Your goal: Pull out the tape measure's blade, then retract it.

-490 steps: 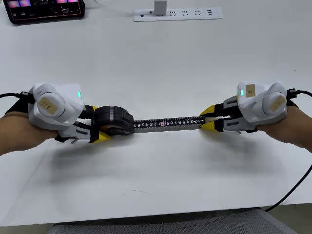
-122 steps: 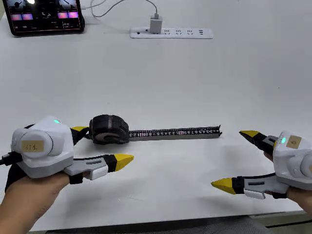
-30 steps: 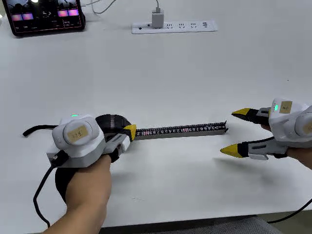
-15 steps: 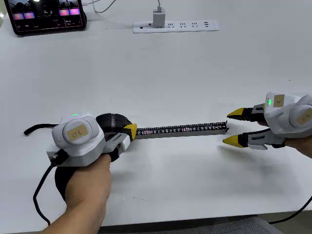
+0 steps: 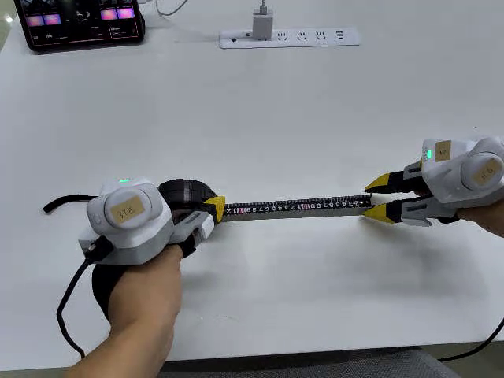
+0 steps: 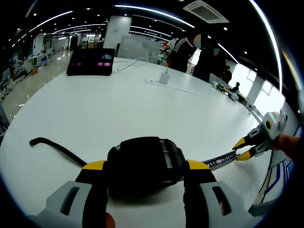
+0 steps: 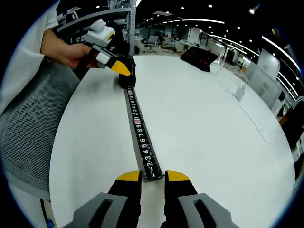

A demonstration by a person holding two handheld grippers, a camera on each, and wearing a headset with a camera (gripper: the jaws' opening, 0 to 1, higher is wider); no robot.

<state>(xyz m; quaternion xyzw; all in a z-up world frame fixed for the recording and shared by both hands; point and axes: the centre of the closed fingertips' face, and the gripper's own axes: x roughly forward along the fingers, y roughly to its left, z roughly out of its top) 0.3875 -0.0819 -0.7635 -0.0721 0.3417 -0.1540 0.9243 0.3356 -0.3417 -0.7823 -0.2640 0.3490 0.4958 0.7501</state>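
Note:
The black tape measure case (image 5: 183, 194) lies on the white table (image 5: 260, 110), and my left gripper (image 5: 206, 209) is shut on it. In the left gripper view the case (image 6: 145, 161) sits between the yellow-tipped jaws of that gripper (image 6: 146, 166). The numbered blade (image 5: 295, 206) stays pulled out to the right, flat along the table. My right gripper (image 5: 376, 198) is shut on the blade's end. In the right gripper view the blade (image 7: 139, 130) runs away from the right gripper (image 7: 153, 176), whose fingertips (image 7: 128, 176) press its tip from both sides.
A white power strip (image 5: 289, 36) with a plugged charger and a dark tablet (image 5: 79, 20) lie at the table's far edge. The case's black strap (image 5: 67, 202) trails left. People stand beyond the table (image 6: 199, 47). A mesh chair (image 7: 28, 142) sits at the near edge.
My right gripper has moved left to the blade's end and its jaws have come together on it. The left gripper stays on the case.

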